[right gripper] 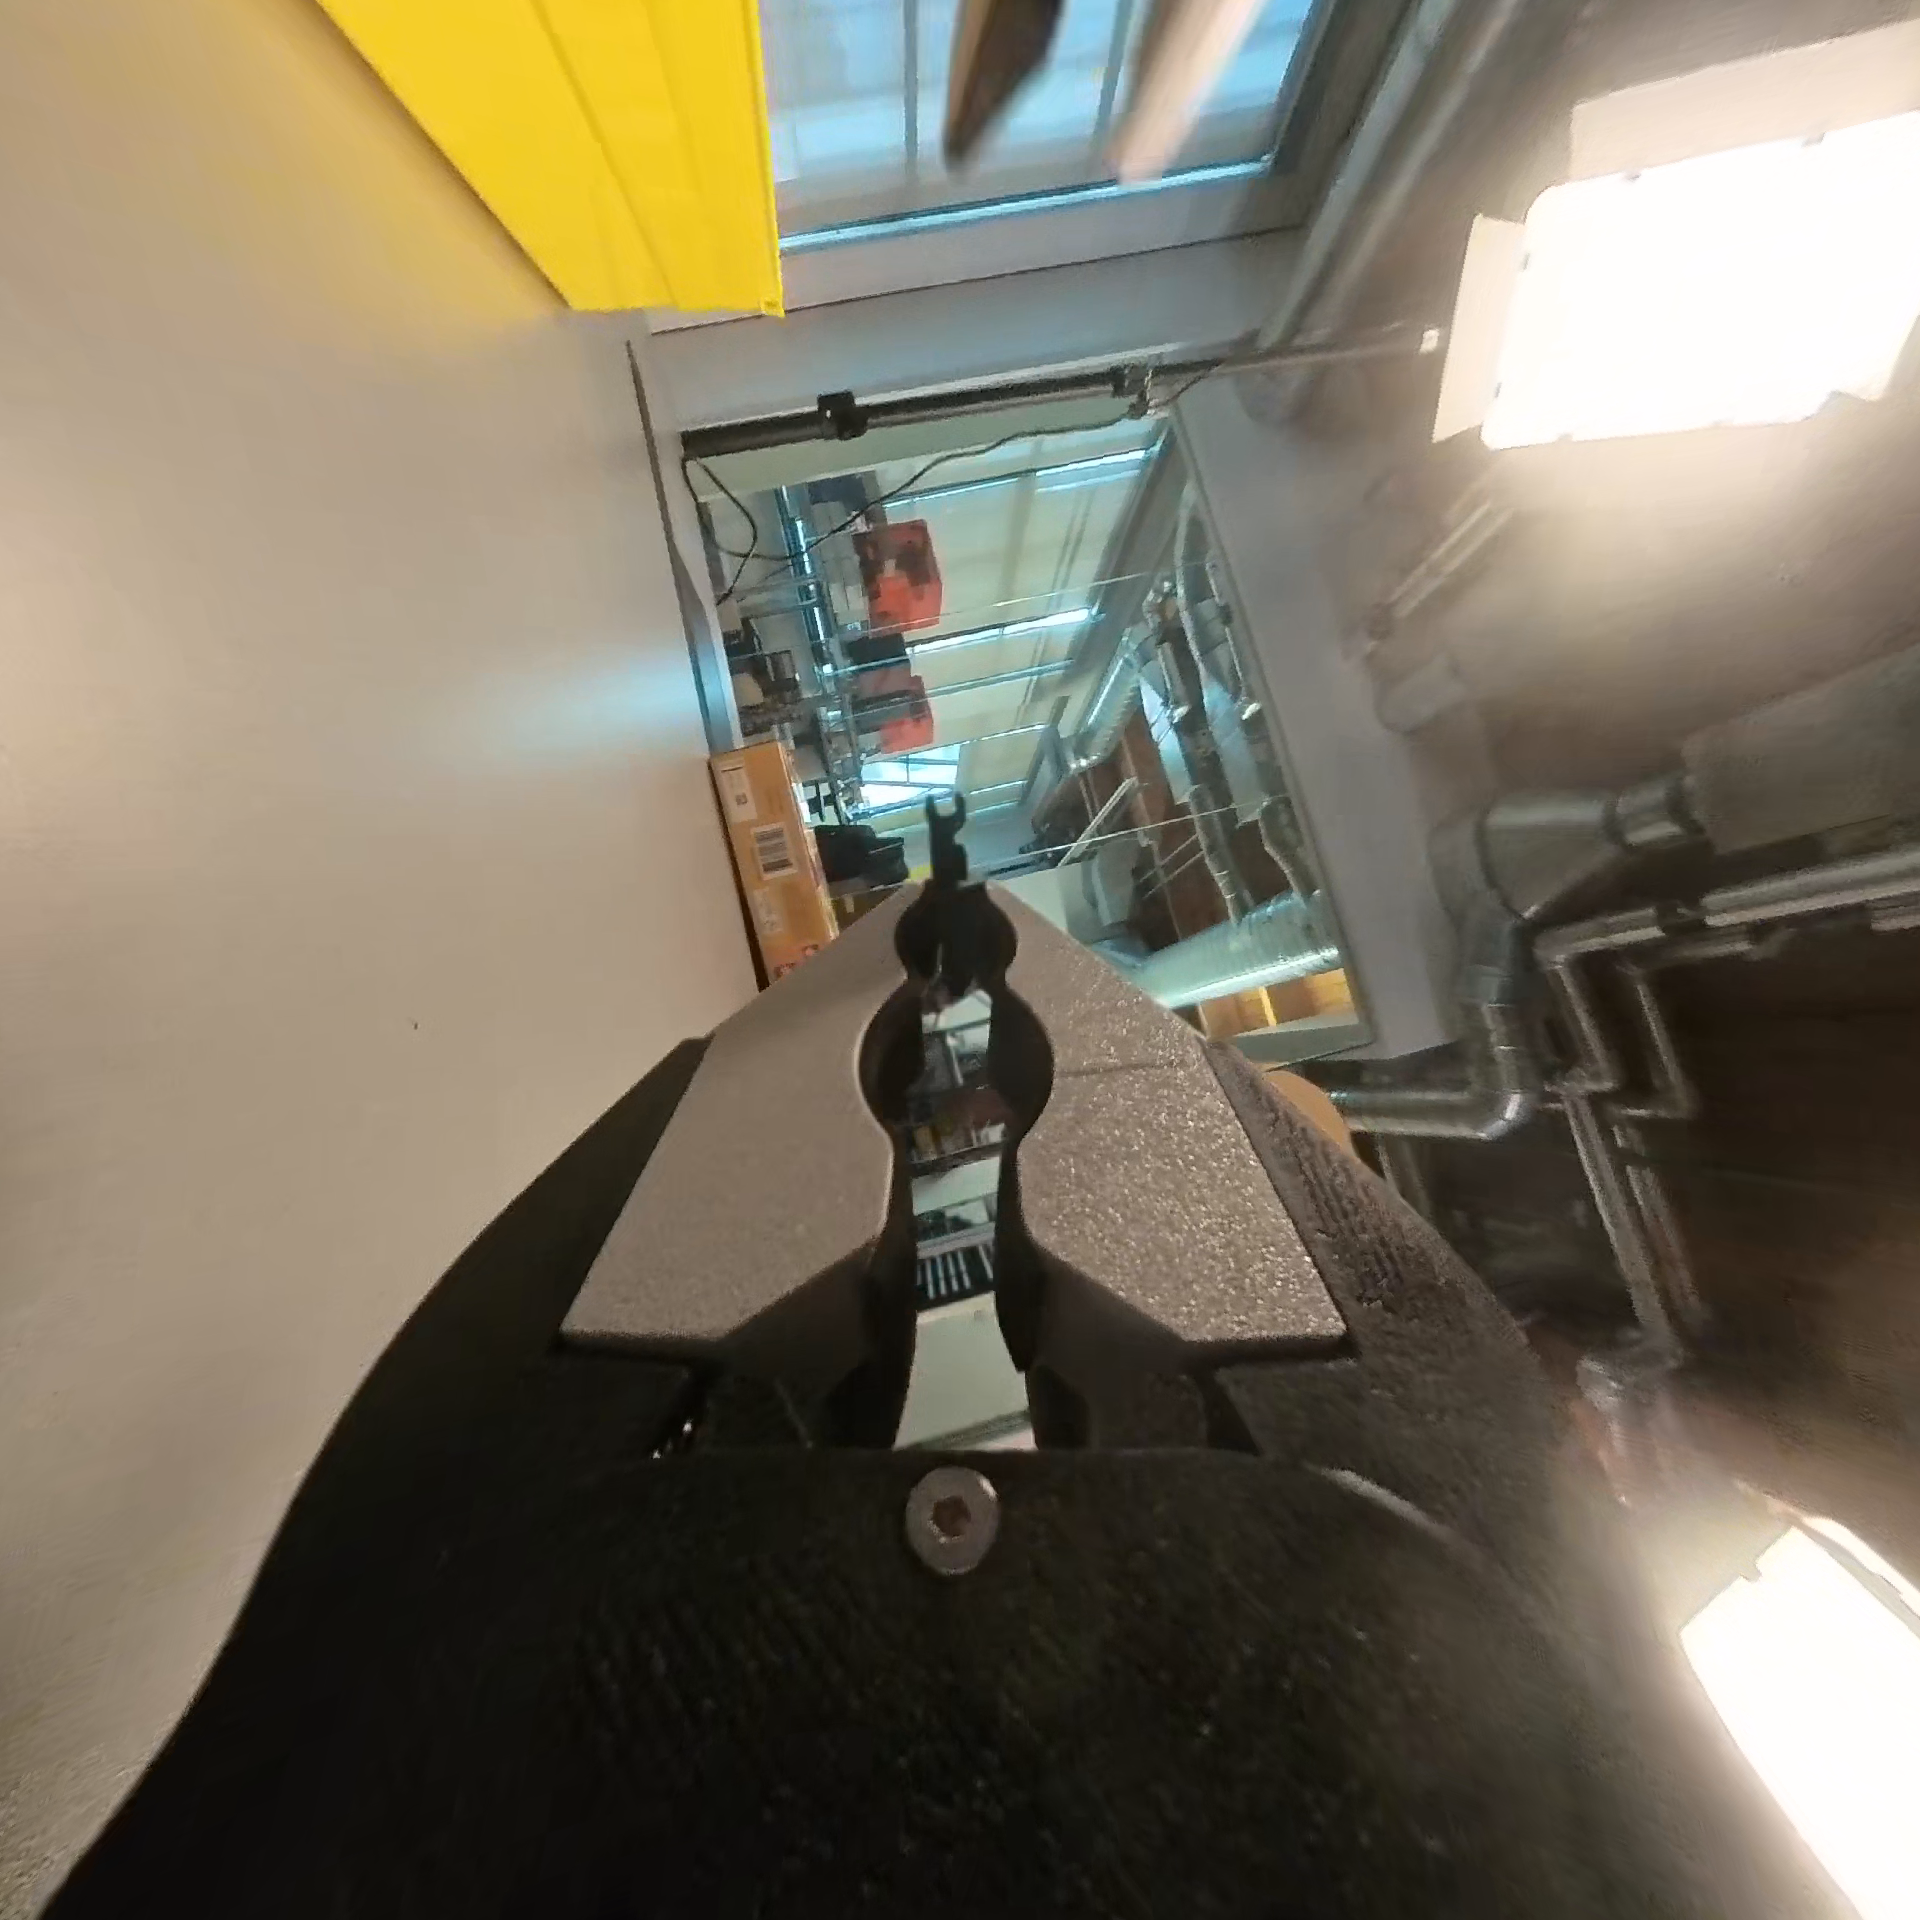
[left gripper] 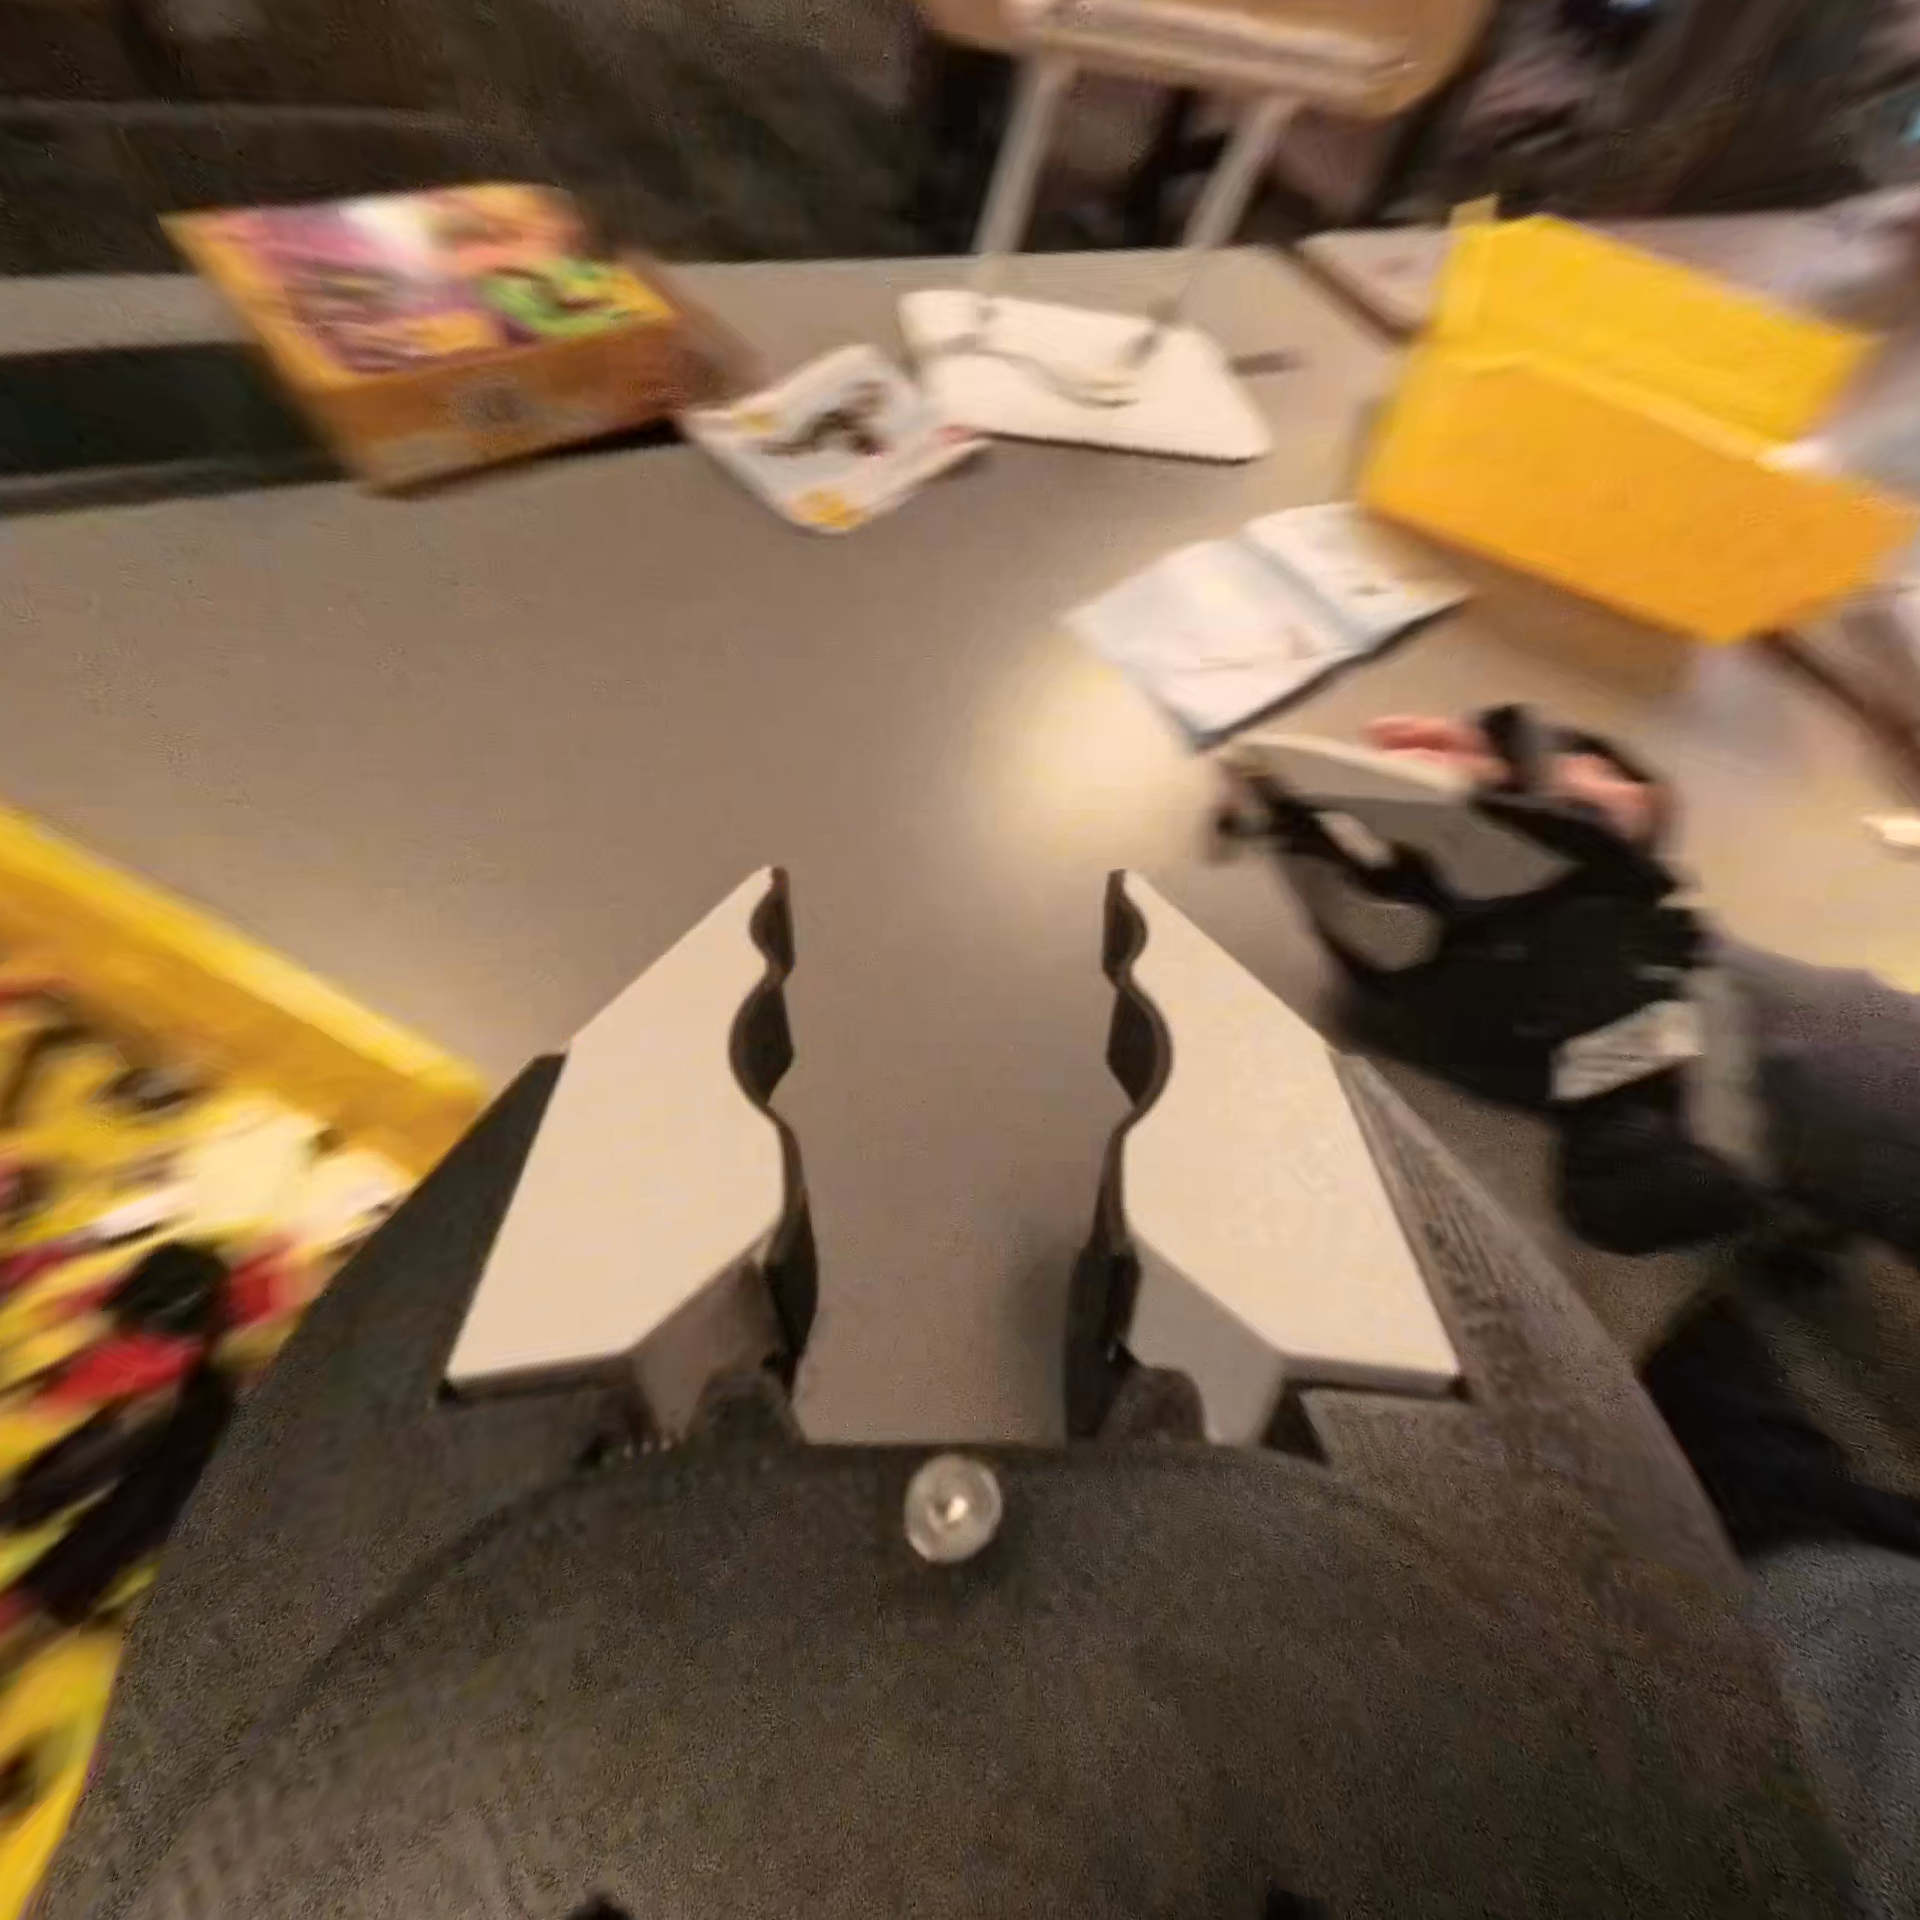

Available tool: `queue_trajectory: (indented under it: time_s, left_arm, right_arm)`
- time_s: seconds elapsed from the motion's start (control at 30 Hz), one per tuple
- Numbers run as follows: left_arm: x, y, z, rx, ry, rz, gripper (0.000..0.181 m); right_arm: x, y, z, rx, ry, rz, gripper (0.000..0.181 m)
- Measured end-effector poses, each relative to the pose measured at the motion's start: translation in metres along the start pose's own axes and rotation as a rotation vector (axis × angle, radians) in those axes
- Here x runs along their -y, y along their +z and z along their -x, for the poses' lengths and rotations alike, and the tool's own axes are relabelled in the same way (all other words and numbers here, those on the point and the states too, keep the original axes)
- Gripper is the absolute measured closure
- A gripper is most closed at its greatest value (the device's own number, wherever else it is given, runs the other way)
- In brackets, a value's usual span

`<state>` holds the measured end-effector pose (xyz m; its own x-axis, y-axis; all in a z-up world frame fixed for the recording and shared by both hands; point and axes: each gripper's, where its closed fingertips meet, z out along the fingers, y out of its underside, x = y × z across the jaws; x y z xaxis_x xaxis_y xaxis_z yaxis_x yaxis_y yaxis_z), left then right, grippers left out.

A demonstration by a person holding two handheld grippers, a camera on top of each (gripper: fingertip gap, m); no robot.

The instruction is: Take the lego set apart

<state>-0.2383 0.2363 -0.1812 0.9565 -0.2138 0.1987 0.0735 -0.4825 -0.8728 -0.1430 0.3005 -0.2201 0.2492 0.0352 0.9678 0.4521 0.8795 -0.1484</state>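
Left wrist view: The left hand-held gripper (left gripper: 945,883) hovers above the grey worktop (left gripper: 520,675) with its two pale grey fingers (left gripper: 644,1164) spread wide apart and nothing between them. The picture is motion-blurred. At the left edge sits a yellow box (left gripper: 239,997) filled with loose yellow, red and black lego pieces (left gripper: 94,1247). At the far left of the worktop lies a colourful printed cardboard box (left gripper: 436,322). Near the centre rear lie an open instruction booklet (left gripper: 831,436) and a flat white sheet (left gripper: 1091,384). At the right rear stands an open yellow cardboard box (left gripper: 1621,457), with a second open booklet (left gripper: 1257,613) just beside it. The right hand-held gripper (left gripper: 1309,769), black and grey, shows to the right, blurred; whether it holds anything cannot be told from this view.

Right wrist view: The right hand-held gripper (right gripper: 948,894) is rolled sideways and raised off the worktop, facing a white wall (right gripper: 312,675) and a glazed opening (right gripper: 987,675). Its fingers are pressed nearly together, pinching a small thin black lego part (right gripper: 945,842) that protrudes beyond the tips. A yellow surface (right gripper: 623,135) occupies the upper left corner.
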Motion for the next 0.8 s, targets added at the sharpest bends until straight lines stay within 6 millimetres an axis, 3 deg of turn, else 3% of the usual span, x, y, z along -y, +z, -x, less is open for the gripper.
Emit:
queue_trajectory:
  time_s: [0.07, 0.17, 0.33, 0.5, 0.57, 0.67, 0.73, 0.8]
  left_arm:
    - [-0.006, 0.023, -0.05, -0.272, -0.1, -0.02, 0.133]
    - [-0.016, 0.048, -0.081, -0.502, -0.298, 0.001, 0.143]
    - [-0.028, 0.074, -0.087, -0.592, -0.436, 0.041, 0.147]
    - [-0.031, 0.08, -0.1, -0.701, -0.485, 0.082, 0.161]
    - [-0.031, 0.078, -0.105, -0.723, -0.49, 0.09, 0.176]
    - [-0.031, 0.08, -0.1, -0.644, -0.397, 0.068, 0.178]
    - [-0.034, 0.084, -0.09, -0.535, -0.301, 0.056, 0.178]
    - [-0.037, 0.086, -0.081, -0.438, -0.19, 0.066, 0.177]
  right_arm:
    - [0.004, -0.001, -0.002, -0.014, -0.011, -0.013, 0.179]
    - [0.005, -0.002, -0.004, -0.021, -0.006, -0.022, 0.179]
    - [0.007, -0.004, -0.007, -0.03, -0.013, -0.032, 0.179]
    - [0.011, -0.005, -0.004, -0.027, -0.065, -0.047, 0.178]
    - [0.011, -0.004, -0.004, -0.026, -0.084, -0.042, 0.178]
    - [0.011, -0.003, 0.003, 0.021, -0.031, -0.054, 0.17]
    - [0.011, -0.004, 0.015, 0.142, 0.101, -0.068, 0.156]
    - [0.013, -0.007, 0.023, 0.242, 0.208, -0.081, 0.154]
